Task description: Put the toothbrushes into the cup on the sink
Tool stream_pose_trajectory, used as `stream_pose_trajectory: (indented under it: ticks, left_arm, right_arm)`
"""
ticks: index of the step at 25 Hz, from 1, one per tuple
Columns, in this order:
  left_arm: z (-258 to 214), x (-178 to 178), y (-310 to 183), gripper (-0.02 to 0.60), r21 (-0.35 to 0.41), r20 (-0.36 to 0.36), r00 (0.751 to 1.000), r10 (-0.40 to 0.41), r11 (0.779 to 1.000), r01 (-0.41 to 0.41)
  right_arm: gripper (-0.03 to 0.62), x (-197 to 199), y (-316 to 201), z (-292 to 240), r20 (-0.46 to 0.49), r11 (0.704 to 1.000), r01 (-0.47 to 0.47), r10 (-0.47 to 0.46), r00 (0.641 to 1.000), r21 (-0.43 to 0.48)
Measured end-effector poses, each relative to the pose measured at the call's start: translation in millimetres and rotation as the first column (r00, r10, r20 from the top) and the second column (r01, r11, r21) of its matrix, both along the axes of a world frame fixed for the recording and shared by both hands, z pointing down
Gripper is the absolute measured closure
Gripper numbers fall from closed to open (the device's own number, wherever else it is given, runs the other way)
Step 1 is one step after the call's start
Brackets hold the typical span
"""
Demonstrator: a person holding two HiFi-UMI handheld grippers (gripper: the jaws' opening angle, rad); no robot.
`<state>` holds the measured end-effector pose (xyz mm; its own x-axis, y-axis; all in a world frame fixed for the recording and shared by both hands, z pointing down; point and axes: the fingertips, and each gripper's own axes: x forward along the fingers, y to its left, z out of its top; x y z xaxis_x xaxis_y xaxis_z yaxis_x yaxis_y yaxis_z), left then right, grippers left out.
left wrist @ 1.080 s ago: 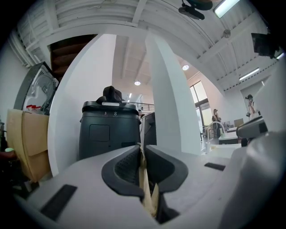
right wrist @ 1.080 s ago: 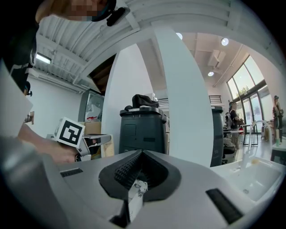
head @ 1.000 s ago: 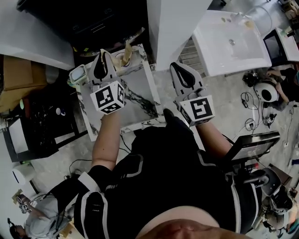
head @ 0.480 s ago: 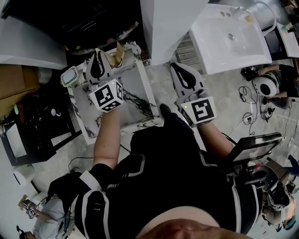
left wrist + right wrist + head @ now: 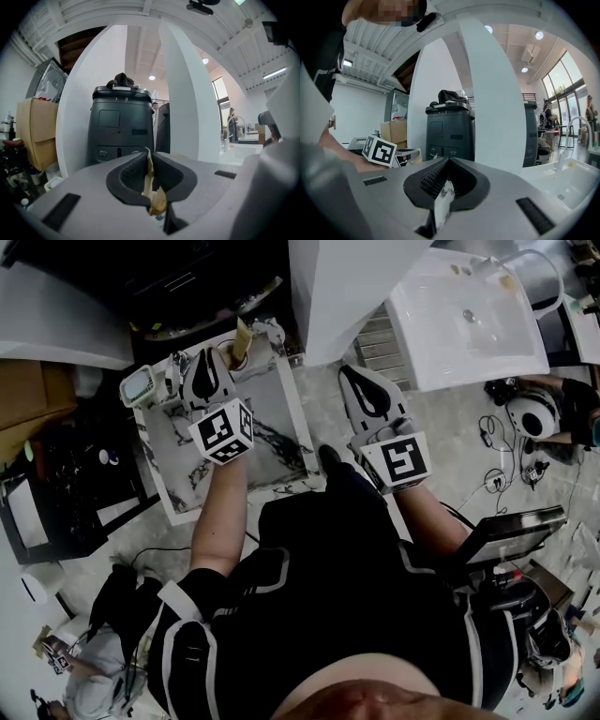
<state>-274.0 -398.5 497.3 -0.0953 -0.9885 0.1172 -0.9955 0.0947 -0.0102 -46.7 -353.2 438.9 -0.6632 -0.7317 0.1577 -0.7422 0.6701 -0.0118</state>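
**Both hand-held grippers clamped on packets, away from the sink**

The left hand-held gripper [image 5: 208,358] hangs over the far end of a marble-topped bench [image 5: 281,442]. Its own view shows the jaws pressed together on a tan packet [image 5: 153,192], which is creased and paper-like. From the head view, the packet's upper end sticks out past the jaw tips. Whether it is a wrapped toothbrush cannot be told from here. A pale container [image 5: 138,388] sits at the bench's far left corner, just beside this gripper.

The right hand-held gripper [image 5: 354,379] is held over the floor to the right of the bench, between the bench and the sink [image 5: 450,329]. Its jaws are closed on a thin white packet [image 5: 440,201] with dark print, which hangs below the pads.

The white sink lies well to the right of both grippers, with a curved tap [image 5: 581,136] rising from it. A cup on it cannot be made out. A broad white pillar [image 5: 347,287] stands ahead between bench and sink, and a black bin [image 5: 122,126] stands ahead of the grippers.
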Motion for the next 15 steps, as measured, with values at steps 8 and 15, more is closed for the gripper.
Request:
stream_pose_trajectory:
  ticks: [8, 15]
  left_arm:
    - [22, 4, 10, 0.54, -0.048, 0.009, 1.0, 0.007, 0.999, -0.006]
    - [27, 11, 13, 0.538, -0.053, -0.007, 1.0, 0.03, 0.998, -0.03]
  right_arm:
    - [0.571, -3, 1, 7, 0.002, 1.0, 0.011, -0.011, 1.0, -0.008]
    - [0.569, -7, 7, 8, 0.003, 1.0, 0.011, -0.011, 1.0, -0.012]
